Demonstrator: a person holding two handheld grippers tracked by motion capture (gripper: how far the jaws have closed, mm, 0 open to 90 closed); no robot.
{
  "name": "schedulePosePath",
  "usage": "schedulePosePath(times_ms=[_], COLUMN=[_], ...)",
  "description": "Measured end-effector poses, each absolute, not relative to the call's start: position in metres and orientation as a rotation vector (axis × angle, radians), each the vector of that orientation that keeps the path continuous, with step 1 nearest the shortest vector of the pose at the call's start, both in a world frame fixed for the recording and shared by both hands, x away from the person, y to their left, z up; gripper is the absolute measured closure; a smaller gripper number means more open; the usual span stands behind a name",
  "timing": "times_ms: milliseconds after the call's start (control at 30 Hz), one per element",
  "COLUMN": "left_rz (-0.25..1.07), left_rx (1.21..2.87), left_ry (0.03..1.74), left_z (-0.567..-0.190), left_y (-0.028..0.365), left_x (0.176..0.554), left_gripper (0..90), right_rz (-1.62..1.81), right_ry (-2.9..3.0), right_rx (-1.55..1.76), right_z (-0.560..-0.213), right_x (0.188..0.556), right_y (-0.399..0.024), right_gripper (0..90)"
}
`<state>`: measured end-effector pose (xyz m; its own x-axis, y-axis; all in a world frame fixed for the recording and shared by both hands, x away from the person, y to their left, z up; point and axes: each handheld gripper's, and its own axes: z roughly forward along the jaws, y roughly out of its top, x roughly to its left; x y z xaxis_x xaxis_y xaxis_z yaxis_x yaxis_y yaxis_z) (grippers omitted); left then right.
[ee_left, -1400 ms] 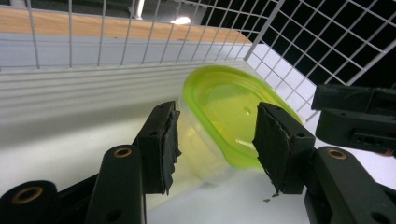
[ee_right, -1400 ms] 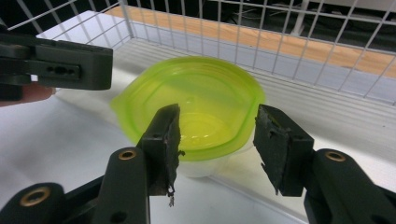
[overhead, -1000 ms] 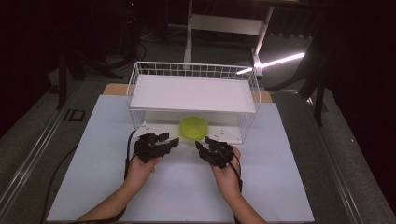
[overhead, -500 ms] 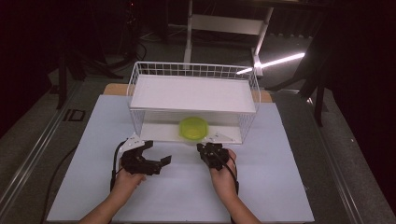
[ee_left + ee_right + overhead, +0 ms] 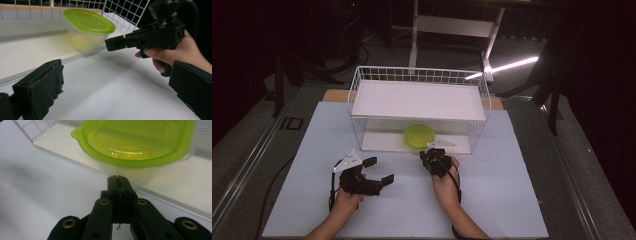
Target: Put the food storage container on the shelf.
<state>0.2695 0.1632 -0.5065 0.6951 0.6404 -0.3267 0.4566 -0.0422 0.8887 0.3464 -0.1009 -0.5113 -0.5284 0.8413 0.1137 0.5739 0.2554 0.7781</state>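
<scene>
Both hands drew back from the wire rack (image 5: 419, 75). Right hand-held gripper (image 5: 117, 178), clenched empty, points at the green-lidded container (image 5: 135, 142) just ahead on the rack's lower shelf; left hand-held gripper (image 5: 379, 171), spread wide, hovers toward the table's near-left.

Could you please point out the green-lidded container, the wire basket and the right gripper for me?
green-lidded container (image 5: 135, 142): right gripper view, lid top.
wire basket (image 5: 417, 75): high view, rear rim.
right gripper (image 5: 430, 154): high view, closed jaw tips.

We look for words, numbers, labels and signs on everything here, and we find none that we can read at all.
</scene>
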Motion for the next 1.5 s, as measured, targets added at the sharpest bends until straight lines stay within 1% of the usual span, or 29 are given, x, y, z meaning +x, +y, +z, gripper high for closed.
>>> schedulePosePath(times_ms=[200,333,400,933,1033,1233,1300,1433,1500], left_rz=[0.194,0.172,0.192,0.197,0.196,0.207,0.204,0.204,0.205], left_rx=[1.691,1.671,1.678,1.665,1.666,1.678,1.683,1.691,1.689], left_ry=[0.885,0.882,0.876,0.869,0.867,0.866,0.854,0.826,0.821], left_z=[-0.510,-0.509,-0.509,-0.507,-0.507,-0.507,-0.506,-0.505,-0.503], left_y=[0.161,0.161,0.160,0.164,0.164,0.163,0.162,0.159,0.158], left_x=[0.265,0.266,0.265,0.265,0.266,0.267,0.267,0.269,0.269], left_gripper=[0.5,0.5,0.5,0.5,0.5,0.5,0.5,0.5,0.5], right_rz=[1.146,1.158,1.157,1.131,1.125,1.136,1.141,1.172,1.183], right_ry=[2.196,2.193,2.187,2.136,2.133,2.141,2.161,2.175,2.174], right_rx=[1.316,1.337,1.341,1.376,1.375,1.341,1.320,1.299,1.286], right_z=[-0.514,-0.517,-0.518,-0.516,-0.514,-0.508,-0.506,-0.505,-0.503], right_x=[0.354,0.359,0.361,0.388,0.390,0.380,0.371,0.355,0.348], right_y=[-0.097,-0.094,-0.091,-0.081,-0.081,-0.083,-0.086,-0.093,-0.097], right_gripper=[89.6,89.6,89.6,89.5,88.6,87.4,82.6,77.5,72.5])
